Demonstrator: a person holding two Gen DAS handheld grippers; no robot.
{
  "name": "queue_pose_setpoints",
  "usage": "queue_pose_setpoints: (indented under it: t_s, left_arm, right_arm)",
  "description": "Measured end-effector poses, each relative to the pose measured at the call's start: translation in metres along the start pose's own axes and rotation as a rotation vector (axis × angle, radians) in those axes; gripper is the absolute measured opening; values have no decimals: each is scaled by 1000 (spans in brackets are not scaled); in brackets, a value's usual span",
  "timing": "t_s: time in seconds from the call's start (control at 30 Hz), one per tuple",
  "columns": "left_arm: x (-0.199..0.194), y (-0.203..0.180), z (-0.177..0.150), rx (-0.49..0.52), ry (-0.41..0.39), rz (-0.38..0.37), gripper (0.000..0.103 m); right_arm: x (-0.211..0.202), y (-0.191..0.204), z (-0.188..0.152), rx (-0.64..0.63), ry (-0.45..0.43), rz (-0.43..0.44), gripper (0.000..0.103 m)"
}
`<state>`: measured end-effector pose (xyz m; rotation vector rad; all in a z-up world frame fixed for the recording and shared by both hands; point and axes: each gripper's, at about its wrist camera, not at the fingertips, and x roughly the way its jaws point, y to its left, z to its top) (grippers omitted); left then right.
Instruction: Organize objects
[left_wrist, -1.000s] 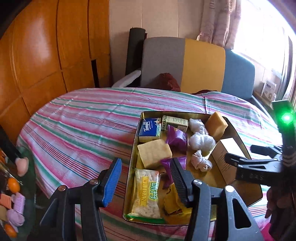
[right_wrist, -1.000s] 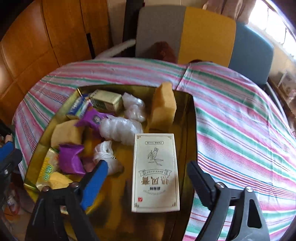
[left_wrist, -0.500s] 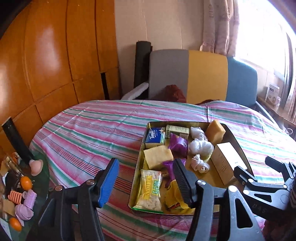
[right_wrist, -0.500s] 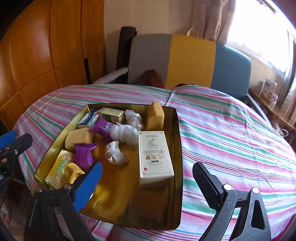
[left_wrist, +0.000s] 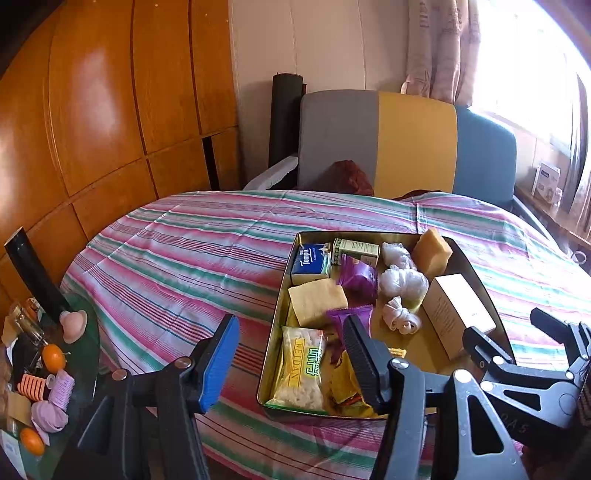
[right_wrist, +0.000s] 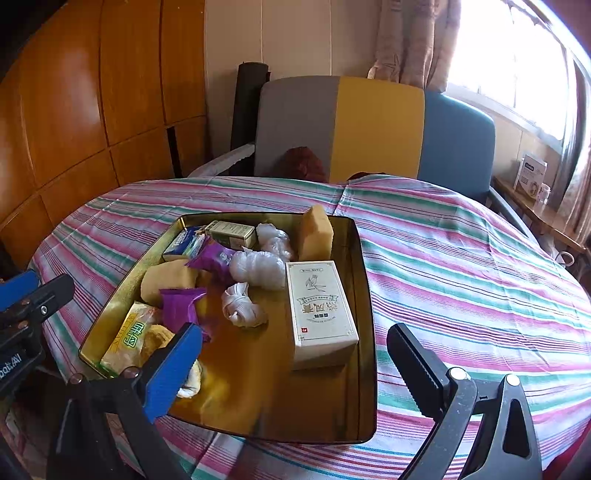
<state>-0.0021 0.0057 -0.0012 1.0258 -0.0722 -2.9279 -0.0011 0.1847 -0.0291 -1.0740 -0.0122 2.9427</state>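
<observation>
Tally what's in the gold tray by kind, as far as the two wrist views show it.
In the gold tray:
White knotted bundles: 3
Purple wrappers: 2
Yellow sponges: 2
Boxes, white and green: 2
Blue tissue pack: 1
Snack bags, WEIDAN and yellow: 2
Total: 12

The counter (right_wrist: 461, 266) wears a cloth striped pink, green and white. The tray (right_wrist: 364, 295) is shiny gold. In it lie two purple packets (right_wrist: 216, 256), a white box (right_wrist: 319, 302) with dark print, yellow sponges (right_wrist: 316, 230), a blue tissue pack (left_wrist: 310, 258) and white bundles (right_wrist: 258, 267). The chair (right_wrist: 376, 125) is grey, mustard yellow and blue.
</observation>
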Motion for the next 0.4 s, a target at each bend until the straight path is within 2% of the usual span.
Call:
queue_pose_setpoints:
  t_s: [0.13,0.2,0.4]
  left_arm:
    - [0,-2,-1,16,-9,0,58]
    - [-1,-1,-1,14,-18,-2,51]
    - [3,4,0,-4,-6,-19,51]
  right_arm:
    - [1,1,0,-2,1,0,101]
    - [2,3,0,-8,4,0,102]
    - [5,6,-1,-18,13,4,102]
